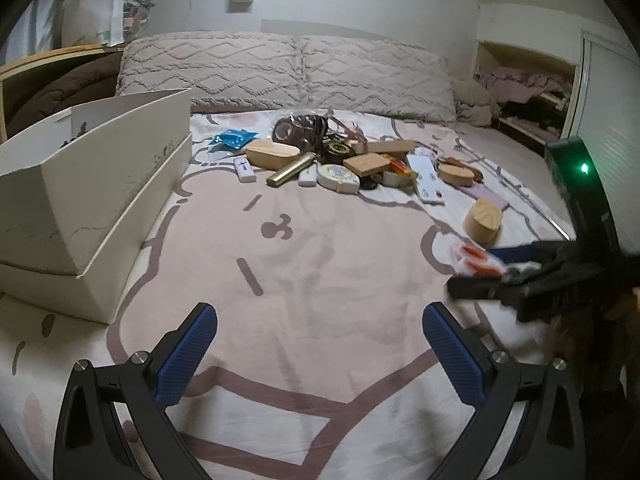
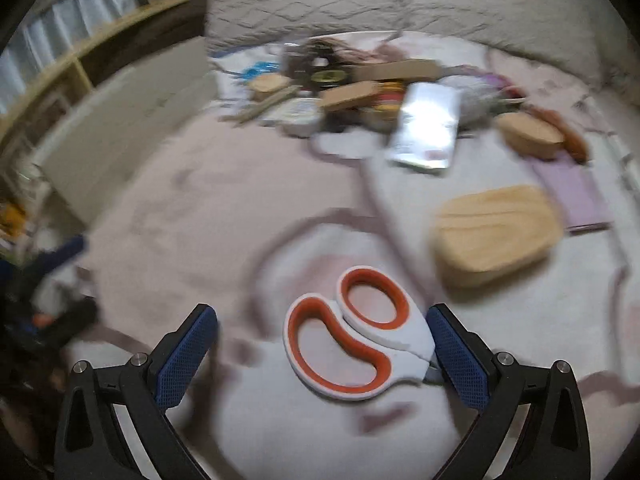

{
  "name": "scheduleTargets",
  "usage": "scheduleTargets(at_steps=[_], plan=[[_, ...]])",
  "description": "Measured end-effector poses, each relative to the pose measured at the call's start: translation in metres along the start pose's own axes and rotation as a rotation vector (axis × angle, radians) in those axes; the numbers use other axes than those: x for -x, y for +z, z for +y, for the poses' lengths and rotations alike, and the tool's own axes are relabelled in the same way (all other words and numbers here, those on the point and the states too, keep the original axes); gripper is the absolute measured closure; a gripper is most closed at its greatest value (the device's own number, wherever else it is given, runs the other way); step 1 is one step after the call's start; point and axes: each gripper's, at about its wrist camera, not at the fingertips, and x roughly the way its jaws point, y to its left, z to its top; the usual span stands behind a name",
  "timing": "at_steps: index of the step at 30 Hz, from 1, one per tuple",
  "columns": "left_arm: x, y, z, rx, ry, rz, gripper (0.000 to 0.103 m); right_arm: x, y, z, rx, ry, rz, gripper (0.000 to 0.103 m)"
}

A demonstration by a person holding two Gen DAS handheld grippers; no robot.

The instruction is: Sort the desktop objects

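Two grippers are over a bed covered by a pink patterned sheet [image 1: 304, 248]. Left gripper [image 1: 320, 348]: jaws spread wide, nothing between the blue pads, positioned above a bare stretch of the sheet. Right gripper [image 2: 322, 344]: jaws also spread wide, with the orange-and-white scissors [image 2: 352, 332] lying flat on the sheet between the pads. The scissors' handle end points away from the camera; the pivot end is against the right-hand pad [image 2: 460, 360], while the left-hand pad stands apart from the handles. The right wrist view is blurred, so actual contact at the right-hand pad cannot be confirmed. In the left wrist view the right gripper appears at the right edge, low over the scissors.

A white open box [image 1: 92, 196] sits at the left side of the bed. A pile of mixed objects [image 1: 340, 156] lies in front of the pillows [image 1: 288, 72]; it includes wooden blocks, a brass-coloured tube [image 1: 291, 170] and a white remote [image 1: 426, 176]. A separate rounded wooden block [image 2: 496, 236] rests just beyond the scissors, to the right
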Motion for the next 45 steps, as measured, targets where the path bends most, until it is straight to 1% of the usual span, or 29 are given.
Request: scheduleTargets(at_steps=[3,6,9,11,13,14,16,20,22,24,26,29,31,33,35,36,38,41,45], plan=[[0.005,0.002,0.008,0.018,0.013,-0.01,0.0,-0.009,-0.002,0.029,0.063,-0.012,0.018,0.0],[0.012,0.004,0.017,0.051,0.002,-0.024,0.0,-0.016,-0.006,0.053,0.106,-0.014,0.027,0.0],[0.017,0.008,0.025,0.086,-0.029,-0.034,0.0,-0.018,-0.011,0.074,0.141,0.017,0.03,0.0],[0.018,0.01,0.027,0.094,-0.052,-0.033,0.0,-0.02,-0.014,0.089,0.202,0.064,0.04,0.0],[0.018,0.012,0.027,0.087,-0.065,-0.022,0.0,-0.016,-0.019,0.1,0.264,0.065,0.037,0.0],[0.017,0.013,0.026,0.083,-0.073,-0.014,0.0,-0.014,-0.02,0.099,0.268,0.066,0.03,0.0],[0.015,0.015,0.025,0.072,-0.092,0.008,0.0,-0.007,-0.019,0.087,0.222,0.057,0.01,0.0],[0.006,0.017,0.015,0.024,-0.083,0.039,0.0,0.01,-0.019,0.051,0.145,-0.03,-0.024,0.0],[0.0,0.016,0.008,-0.006,-0.076,0.059,0.0,0.026,-0.021,0.026,0.085,-0.079,-0.051,0.0],[-0.008,0.012,-0.001,-0.04,-0.07,0.085,0.0,0.037,-0.017,0.001,0.017,-0.118,-0.086,0.0],[-0.016,0.008,-0.009,-0.074,-0.044,0.111,0.0,0.049,-0.012,-0.027,-0.063,-0.174,-0.135,0.0],[-0.026,0.003,-0.019,-0.109,-0.02,0.138,0.0,0.06,0.0,-0.057,-0.129,-0.239,-0.211,0.0],[-0.031,0.0,-0.022,-0.12,-0.014,0.158,0.0,0.062,0.011,-0.069,-0.141,-0.265,-0.24,0.0],[-0.036,-0.004,-0.023,-0.134,0.008,0.173,0.0,0.054,0.025,-0.077,-0.113,-0.273,-0.231,0.0],[-0.039,-0.008,-0.022,-0.136,0.024,0.179,0.0,0.044,0.035,-0.082,-0.064,-0.292,-0.194,0.0],[-0.04,-0.008,-0.02,-0.127,0.02,0.18,0.0,0.035,0.042,-0.084,-0.021,-0.305,-0.162,0.0],[-0.041,-0.009,-0.018,-0.114,0.012,0.184,0.0,0.022,0.047,-0.088,0.026,-0.312,-0.121,0.0],[-0.042,-0.011,-0.019,-0.12,0.015,0.18,0.0,0.007,0.05,-0.095,0.054,-0.252,-0.077,0.0],[-0.041,-0.012,-0.02,-0.12,0.016,0.171,0.0,0.003,0.05,-0.108,0.015,-0.163,-0.074,0.0]])
